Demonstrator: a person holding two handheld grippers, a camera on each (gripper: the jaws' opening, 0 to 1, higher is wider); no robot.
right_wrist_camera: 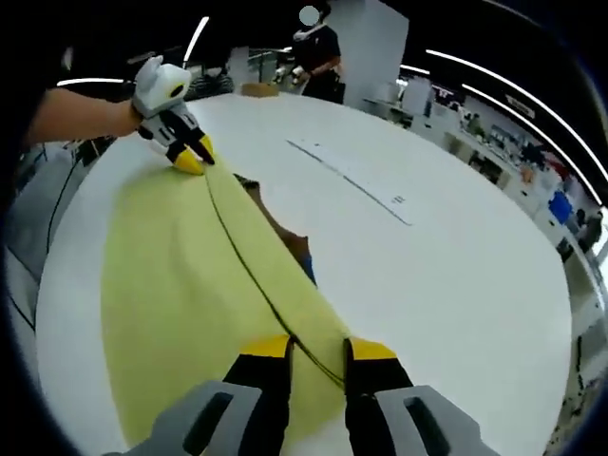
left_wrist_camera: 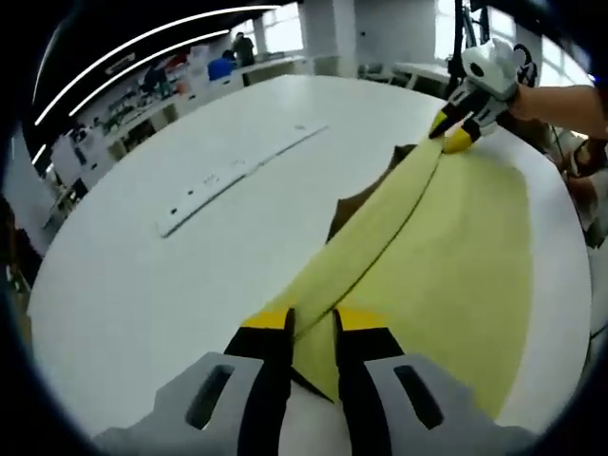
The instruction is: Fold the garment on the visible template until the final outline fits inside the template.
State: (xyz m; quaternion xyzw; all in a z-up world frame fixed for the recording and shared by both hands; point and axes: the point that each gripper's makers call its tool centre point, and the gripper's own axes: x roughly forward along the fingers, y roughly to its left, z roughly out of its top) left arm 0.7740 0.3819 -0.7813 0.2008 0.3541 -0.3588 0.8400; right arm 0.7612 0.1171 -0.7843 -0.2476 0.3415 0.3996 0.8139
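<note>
The left gripper [left_wrist_camera: 312, 328] and right gripper [right_wrist_camera: 315, 356] each pinch one end of the yellow garment's [left_wrist_camera: 475, 247] raised edge, stretching it taut over the white table [left_wrist_camera: 190, 285] so it folds straight.

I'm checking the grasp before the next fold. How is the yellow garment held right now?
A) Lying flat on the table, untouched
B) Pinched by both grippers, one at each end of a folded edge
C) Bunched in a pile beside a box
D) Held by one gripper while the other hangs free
B: the left gripper and the right gripper each clamp an end of the yellow garment, its folded edge stretched between them over the white table.
</note>
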